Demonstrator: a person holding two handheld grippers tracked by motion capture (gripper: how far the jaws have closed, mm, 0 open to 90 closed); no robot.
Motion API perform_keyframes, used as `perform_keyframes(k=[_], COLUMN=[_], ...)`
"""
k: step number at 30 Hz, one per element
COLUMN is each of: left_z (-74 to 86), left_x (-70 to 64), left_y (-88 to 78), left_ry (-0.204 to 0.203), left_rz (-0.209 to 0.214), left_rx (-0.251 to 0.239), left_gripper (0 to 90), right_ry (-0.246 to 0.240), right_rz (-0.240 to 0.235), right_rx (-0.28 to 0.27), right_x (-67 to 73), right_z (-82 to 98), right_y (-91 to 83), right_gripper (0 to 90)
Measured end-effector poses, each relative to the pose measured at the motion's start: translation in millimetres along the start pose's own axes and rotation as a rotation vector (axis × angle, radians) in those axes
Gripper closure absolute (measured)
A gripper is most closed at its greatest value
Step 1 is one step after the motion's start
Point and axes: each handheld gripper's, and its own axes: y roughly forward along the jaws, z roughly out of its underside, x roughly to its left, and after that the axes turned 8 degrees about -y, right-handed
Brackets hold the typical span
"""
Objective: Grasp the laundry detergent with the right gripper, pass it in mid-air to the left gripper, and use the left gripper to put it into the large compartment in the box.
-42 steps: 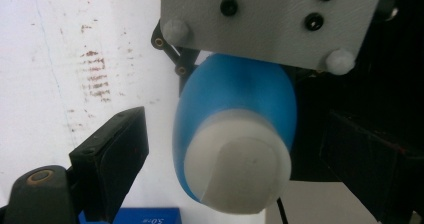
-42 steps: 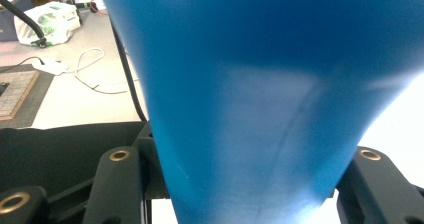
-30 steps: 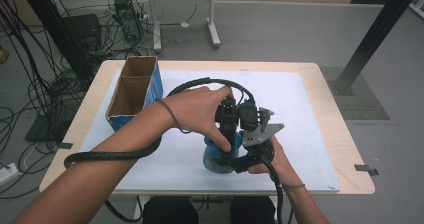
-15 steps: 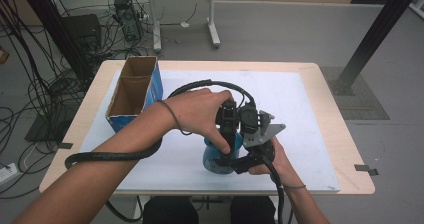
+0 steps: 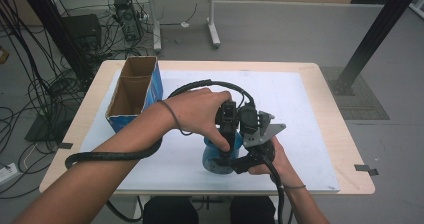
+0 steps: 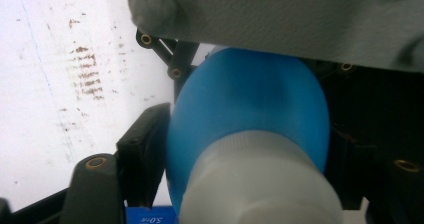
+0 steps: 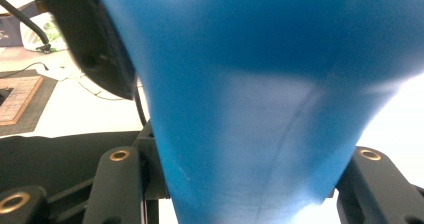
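A blue plastic bottle with a white cap (image 5: pixel 216 156) stands near the front edge of the white-covered table (image 5: pixel 310 109), clamped by both the left gripper (image 5: pixel 226 151) and the right gripper (image 5: pixel 239 164). An open cardboard box with blue sides (image 5: pixel 134 91) sits well apart at the left.

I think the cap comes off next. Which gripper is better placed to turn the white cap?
Probably the left gripper: its jaws flank the blue bottle just below the white cap. The right gripper clamps the bottle's body, steadying it.
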Motion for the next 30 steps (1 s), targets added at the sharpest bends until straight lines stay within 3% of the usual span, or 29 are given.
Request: perform_keyframes(k=[9,30], left_z=[-3.1,-2.4], left_x=[-0.5,-3.3], left_y=[-0.7,-6.8], left_ry=[-0.001,-0.03], left_rz=[0.0,-0.013], left_rx=[0.014,-0.014], left_gripper=[36.7,37.1], right_ry=[0.001,0.012], right_rz=[-0.003,-0.004], right_rx=[-0.004,-0.039], right_x=[-0.7,-2.5], right_z=[0.3,6.2], right_y=[-0.3,-6.3], right_gripper=[43.9,43.7])
